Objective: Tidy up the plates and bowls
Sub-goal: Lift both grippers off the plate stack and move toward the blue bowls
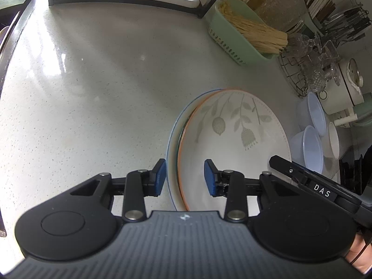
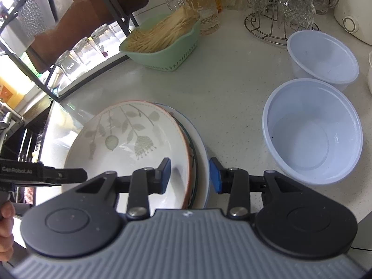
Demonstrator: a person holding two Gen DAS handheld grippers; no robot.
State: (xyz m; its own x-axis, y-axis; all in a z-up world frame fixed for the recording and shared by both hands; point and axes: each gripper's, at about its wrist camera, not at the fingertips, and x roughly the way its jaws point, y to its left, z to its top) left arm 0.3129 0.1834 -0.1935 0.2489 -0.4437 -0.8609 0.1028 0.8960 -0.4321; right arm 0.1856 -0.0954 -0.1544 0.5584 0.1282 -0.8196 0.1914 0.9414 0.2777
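A stack of plates lies on the pale counter (image 1: pixel 93 93). The top plate (image 1: pixel 232 134) (image 2: pixel 130 139) is white with a leaf pattern and an orange rim. A blue-rimmed plate (image 1: pixel 172 134) (image 2: pixel 202 148) lies at the bottom. My left gripper (image 1: pixel 185 177) straddles the stack's left rim, one pad outside and one over the top plate's inside, with white plate showing between rim and inner pad. My right gripper (image 2: pixel 190 175) straddles the opposite rim the same way. Two pale blue bowls (image 2: pixel 311 130) (image 2: pixel 323 58) stand empty to the right of the stack.
A green basket of thin sticks (image 2: pixel 167 53) sits behind the plates. A wire rack of glassware (image 2: pixel 279 11) and a white cooker (image 1: pixel 346 88) stand at the back right. A black-framed drying rack with glasses (image 2: pixel 76 55) stands at the back left, near the sink edge (image 1: pixel 9 23).
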